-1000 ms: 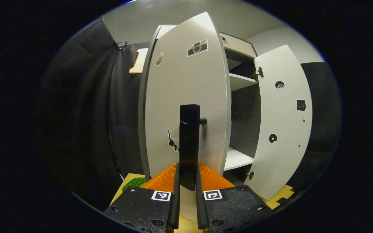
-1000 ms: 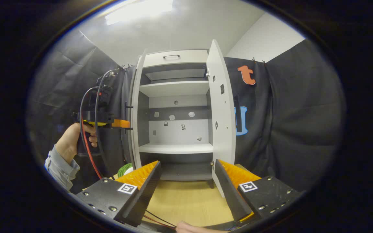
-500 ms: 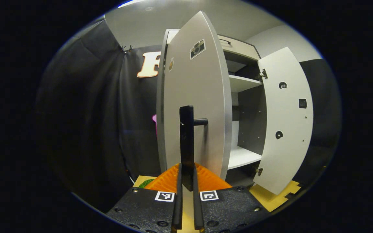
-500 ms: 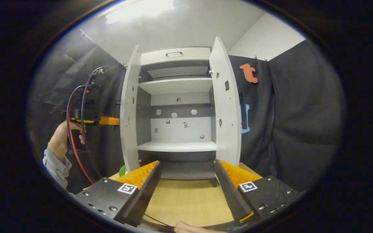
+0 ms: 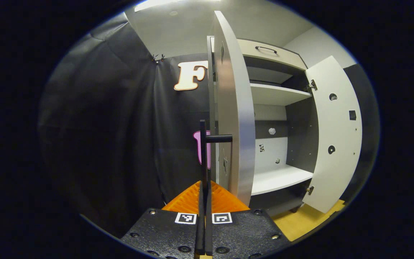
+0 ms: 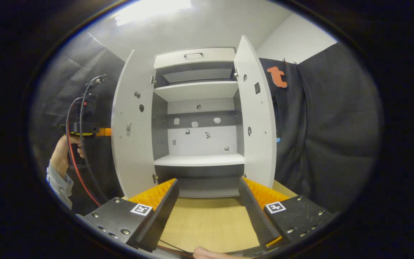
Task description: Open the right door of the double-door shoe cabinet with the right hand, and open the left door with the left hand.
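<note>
The white shoe cabinet (image 6: 198, 160) stands with both doors swung out. In the left gripper view, the left door (image 5: 234, 108) shows nearly edge-on, and my left gripper (image 5: 203, 189) is shut on its black bar handle (image 5: 203, 154). The right door (image 5: 334, 136) hangs wide open farther right. In the right gripper view, the left door (image 6: 131, 126) and right door (image 6: 257, 115) frame the bare shelves. My right gripper (image 6: 207, 185) is open, low in front of the cabinet, touching nothing. A hand (image 6: 61, 154) holds the left gripper (image 6: 103, 132) behind the left door.
A shut drawer with a handle (image 6: 193, 55) tops the cabinet. The floor (image 6: 207, 223) in front is light wood. Black cloth walls (image 6: 329, 126) close in on both sides. Cables (image 6: 81, 172) hang from the left gripper. A fingertip (image 6: 203, 253) shows at the bottom edge.
The left door has swung further open, from facing the left camera to nearly edge-on, with my left gripper still on its handle. The right gripper has stayed open and almost still.
</note>
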{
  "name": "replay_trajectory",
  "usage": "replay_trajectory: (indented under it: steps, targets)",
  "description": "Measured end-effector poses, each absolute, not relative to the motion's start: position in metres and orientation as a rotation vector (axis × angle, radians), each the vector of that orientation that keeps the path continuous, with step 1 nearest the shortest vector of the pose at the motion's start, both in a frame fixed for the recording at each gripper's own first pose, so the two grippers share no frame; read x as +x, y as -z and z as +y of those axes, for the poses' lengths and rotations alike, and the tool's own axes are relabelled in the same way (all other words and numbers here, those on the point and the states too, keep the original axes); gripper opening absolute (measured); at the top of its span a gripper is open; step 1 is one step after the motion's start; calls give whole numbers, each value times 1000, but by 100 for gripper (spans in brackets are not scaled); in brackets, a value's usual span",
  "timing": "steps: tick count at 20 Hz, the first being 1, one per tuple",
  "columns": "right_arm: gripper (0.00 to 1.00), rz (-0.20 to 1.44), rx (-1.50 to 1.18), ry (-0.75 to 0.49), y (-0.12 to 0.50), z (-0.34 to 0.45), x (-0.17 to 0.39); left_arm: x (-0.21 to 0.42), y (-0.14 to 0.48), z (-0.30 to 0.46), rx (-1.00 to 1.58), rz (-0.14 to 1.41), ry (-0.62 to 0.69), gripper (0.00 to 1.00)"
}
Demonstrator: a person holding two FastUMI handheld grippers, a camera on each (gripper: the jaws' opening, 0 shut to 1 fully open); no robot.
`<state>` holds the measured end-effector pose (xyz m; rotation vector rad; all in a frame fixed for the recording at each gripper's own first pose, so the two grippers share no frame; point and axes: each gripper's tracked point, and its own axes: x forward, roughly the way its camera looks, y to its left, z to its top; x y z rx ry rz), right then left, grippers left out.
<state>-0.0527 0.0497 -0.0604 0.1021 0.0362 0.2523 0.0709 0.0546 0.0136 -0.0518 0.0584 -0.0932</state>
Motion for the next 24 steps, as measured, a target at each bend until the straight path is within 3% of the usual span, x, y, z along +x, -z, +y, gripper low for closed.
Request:
replay_trajectory:
  steps: [1, 12, 16, 17, 18, 24]
  targets:
    - [95, 39, 102, -252, 61, 51, -52, 66, -13, 55, -53, 64, 113, 2]
    - [99, 49, 129, -270, 62, 50, -51, 68, -11, 63, -49, 47, 120, 1]
    - [95, 40, 119, -269, 58, 47, -49, 64, -11, 56, -52, 40, 131, 7]
    - [98, 34, 117, -263, 57, 45, -48, 61, -10, 60, -38, 29, 115, 10]
    - [95, 30, 114, -260, 56, 44, -48, 56, -8, 65, -30, 30, 96, 17]
    - [99, 16, 102, -253, 50, 41, -51, 36, -9, 84, -32, 24, 43, 81]
